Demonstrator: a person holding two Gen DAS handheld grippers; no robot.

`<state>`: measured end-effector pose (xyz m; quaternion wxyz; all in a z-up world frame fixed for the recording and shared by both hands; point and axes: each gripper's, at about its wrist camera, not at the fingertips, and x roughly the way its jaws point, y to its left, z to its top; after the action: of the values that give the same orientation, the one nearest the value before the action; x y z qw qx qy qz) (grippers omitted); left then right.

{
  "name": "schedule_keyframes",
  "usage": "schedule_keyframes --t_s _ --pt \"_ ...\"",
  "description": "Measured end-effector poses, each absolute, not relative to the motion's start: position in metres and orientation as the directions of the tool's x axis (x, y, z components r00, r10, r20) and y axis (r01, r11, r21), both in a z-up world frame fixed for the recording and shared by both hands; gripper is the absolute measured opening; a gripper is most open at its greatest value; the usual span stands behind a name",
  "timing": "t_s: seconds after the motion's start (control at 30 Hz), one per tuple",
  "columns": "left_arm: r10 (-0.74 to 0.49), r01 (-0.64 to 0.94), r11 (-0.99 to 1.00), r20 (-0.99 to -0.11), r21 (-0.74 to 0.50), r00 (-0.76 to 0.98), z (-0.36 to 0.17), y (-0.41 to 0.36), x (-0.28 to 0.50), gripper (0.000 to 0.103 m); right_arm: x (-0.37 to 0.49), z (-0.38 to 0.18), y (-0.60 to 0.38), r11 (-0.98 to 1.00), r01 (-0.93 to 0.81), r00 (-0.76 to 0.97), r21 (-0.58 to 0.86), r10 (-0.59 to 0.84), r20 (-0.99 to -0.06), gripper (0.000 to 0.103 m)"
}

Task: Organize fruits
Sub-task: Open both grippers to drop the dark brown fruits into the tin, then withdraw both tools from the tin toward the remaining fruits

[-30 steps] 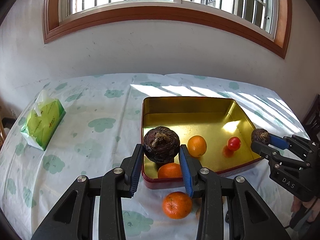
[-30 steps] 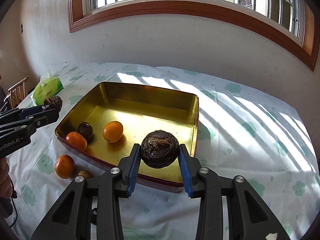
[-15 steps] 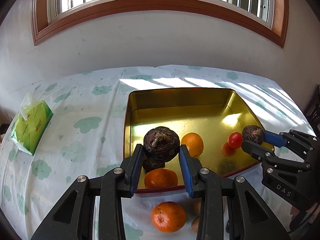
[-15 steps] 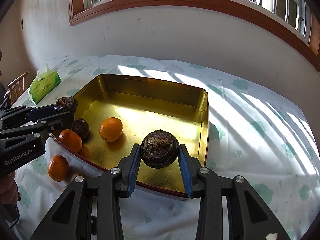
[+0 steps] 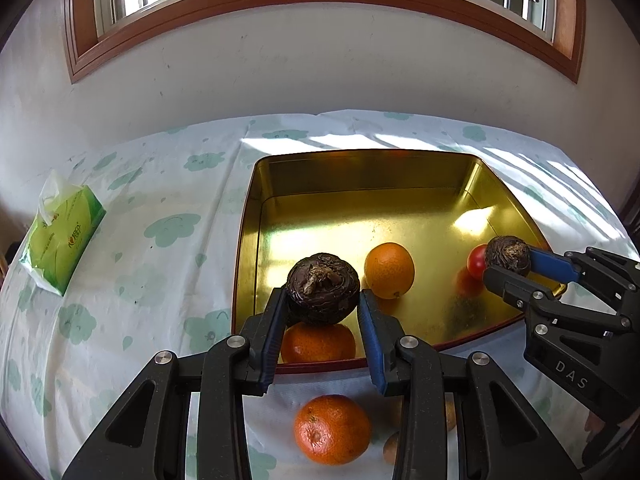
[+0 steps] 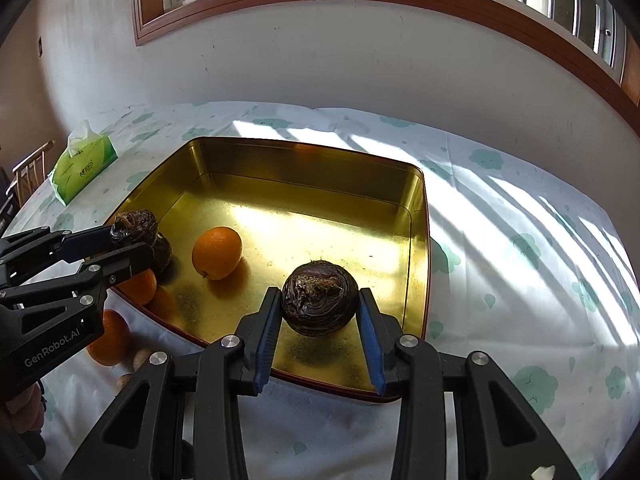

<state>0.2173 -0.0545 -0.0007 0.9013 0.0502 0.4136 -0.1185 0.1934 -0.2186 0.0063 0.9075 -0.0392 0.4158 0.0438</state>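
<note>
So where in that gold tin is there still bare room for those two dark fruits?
The far half of the tin, behind the orange, is bare, as is the right side by the right tongs. The near left corner by the left tongs is crowded.

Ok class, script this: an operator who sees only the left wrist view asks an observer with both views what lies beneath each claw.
Operator: What is under my left claw?
Observer: A loose dark fruit lies in the gold tray, just below the left claw's fruit.
Operator: Is the right claw over the tray?
Observer: Yes. The right claw's fruit shows against the tray floor, short of the right wall.
</note>
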Motion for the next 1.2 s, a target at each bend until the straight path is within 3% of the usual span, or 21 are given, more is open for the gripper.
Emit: schedule_keyframes --t_s 0.47,0.7,1.2 --pt "-0.160 0.230 0.973 -0.766 -0.017 0.622 -0.003 -0.053 0.220 0.040 0.193 0.006 -0.221 0.995 -0.095 0.654 -0.017 0.050 -0.755 0.039" --pt "-0.142 0.218 0.976 -0.760 0.000 0.635 -0.002 -0.051 0.216 0.065 0.191 0.007 -0.221 0.996 -0.086 0.655 -0.015 0.046 -0.754 0.049" --pt "-0.171 0.227 0.974 -0.731 -0.023 0.661 0.021 -0.048 0.174 0.066 0.146 0.035 -0.209 0.995 -0.099 0.692 -0.016 0.057 -0.720 0.050"
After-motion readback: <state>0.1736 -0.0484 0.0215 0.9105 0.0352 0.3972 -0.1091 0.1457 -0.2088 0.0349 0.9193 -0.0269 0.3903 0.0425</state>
